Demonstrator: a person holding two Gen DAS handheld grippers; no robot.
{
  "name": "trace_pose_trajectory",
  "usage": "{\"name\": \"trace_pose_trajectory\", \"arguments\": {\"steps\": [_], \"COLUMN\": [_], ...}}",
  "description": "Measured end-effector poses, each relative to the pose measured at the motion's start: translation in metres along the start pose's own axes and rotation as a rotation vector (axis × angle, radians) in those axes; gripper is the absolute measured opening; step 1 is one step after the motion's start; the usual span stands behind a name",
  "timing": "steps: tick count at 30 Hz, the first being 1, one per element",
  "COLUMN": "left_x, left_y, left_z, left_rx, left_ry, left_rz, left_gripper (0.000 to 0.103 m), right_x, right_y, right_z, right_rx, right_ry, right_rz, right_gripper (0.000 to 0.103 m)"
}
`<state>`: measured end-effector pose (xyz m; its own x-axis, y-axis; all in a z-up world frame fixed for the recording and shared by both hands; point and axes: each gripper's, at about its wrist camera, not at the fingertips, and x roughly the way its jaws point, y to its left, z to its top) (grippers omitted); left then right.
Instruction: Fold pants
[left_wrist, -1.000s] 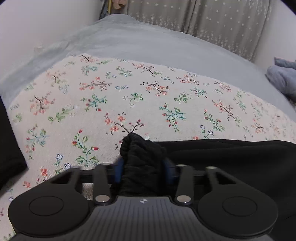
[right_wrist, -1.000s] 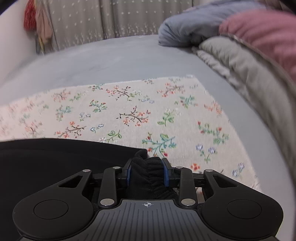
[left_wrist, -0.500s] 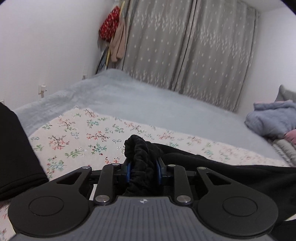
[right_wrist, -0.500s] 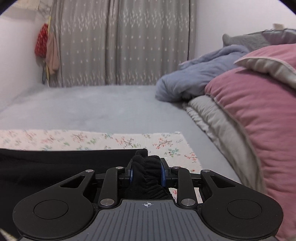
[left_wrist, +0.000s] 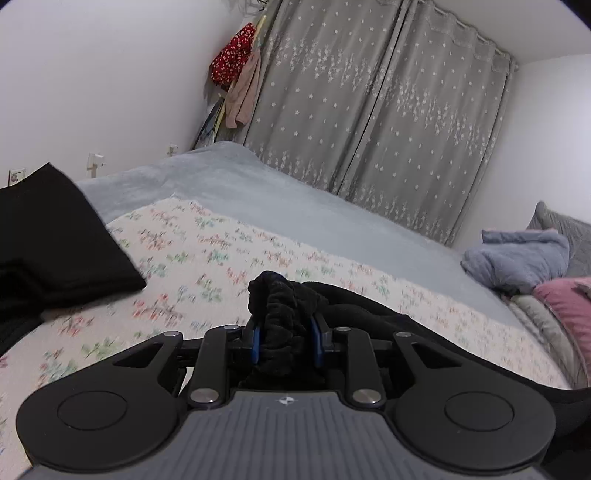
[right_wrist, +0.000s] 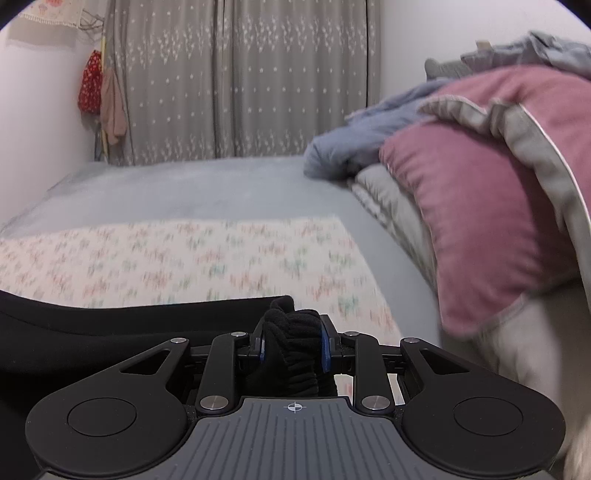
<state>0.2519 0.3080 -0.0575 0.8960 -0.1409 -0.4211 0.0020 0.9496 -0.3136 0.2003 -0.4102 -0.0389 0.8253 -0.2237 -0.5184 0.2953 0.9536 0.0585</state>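
Note:
The black pants (left_wrist: 373, 317) hang lifted above a floral cloth (left_wrist: 221, 254) spread on the bed. My left gripper (left_wrist: 284, 334) is shut on a bunched, ribbed corner of the pants, the blue pads (left_wrist: 255, 339) pressing on both sides. In the right wrist view my right gripper (right_wrist: 293, 345) is shut on the other bunched corner, and the pants (right_wrist: 110, 325) stretch away to the left in a taut band. Another black part of the pants (left_wrist: 55, 236) lies on the floral cloth at the left of the left wrist view.
A grey-blue bedspread (right_wrist: 192, 188) lies beyond the floral cloth (right_wrist: 184, 254). A pink pillow (right_wrist: 480, 206), grey quilt and blue blanket (right_wrist: 354, 147) pile up at the right. Grey curtains (left_wrist: 369, 122) and hanging clothes (left_wrist: 236, 70) stand at the far wall.
Both grippers have risen and tilted up with the pants' edge in them. The views went from the floral cloth below to the curtains and pillows. The left jaws narrowed on the cloth.

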Motion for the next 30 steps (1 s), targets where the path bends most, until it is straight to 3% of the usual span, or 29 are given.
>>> {"name": "trace_pose_trajectory", "arguments": {"steps": [6,10,14,17,19,22,24,27,30], "left_x": [-0.011,-0.018,-0.022,-0.033,-0.044,-0.062,-0.063,-0.05,-0.034], "left_y": [0.005,0.01,0.021,0.035,0.043,0.061,0.07,0.063,0.045], "left_z": [-0.018,-0.026,-0.037,-0.035,-0.028,-0.017,-0.015,-0.018,-0.025], "left_rx": [0.056,0.068,0.105,0.038,-0.016,-0.177,-0.279,-0.33,-0.335], "left_ry": [0.043,0.065,0.125,0.134,0.095,0.024,0.027,0.124,0.312], "left_rz": [0.015,0.002,-0.004,-0.045,-0.048,-0.089,-0.106,-0.109,0.001], "left_gripper": [0.027,0.03,0.044,0.055,0.06,0.073,0.076,0.076,0.077], "right_x": [-0.013,-0.034,-0.036,-0.042,-0.051,-0.062,-0.063,-0.053,-0.043], "right_y": [0.0,0.002,-0.006,-0.018,-0.023,-0.033,-0.035,-0.028,-0.017], "right_z": [-0.032,-0.044,-0.071,-0.079,-0.076,-0.065,-0.058,-0.053,-0.052], "right_rx": [-0.005,-0.007,-0.015,0.016,0.057,0.155,0.208,0.226,0.195], "right_ry": [0.054,0.057,0.146,0.163,0.132,0.07,0.05,0.067,0.105], "right_rz": [0.016,0.081,0.118,0.157,0.175,0.231,0.256,0.262,0.252], "right_gripper": [0.025,0.026,0.035,0.041,0.046,0.056,0.061,0.061,0.061]}}
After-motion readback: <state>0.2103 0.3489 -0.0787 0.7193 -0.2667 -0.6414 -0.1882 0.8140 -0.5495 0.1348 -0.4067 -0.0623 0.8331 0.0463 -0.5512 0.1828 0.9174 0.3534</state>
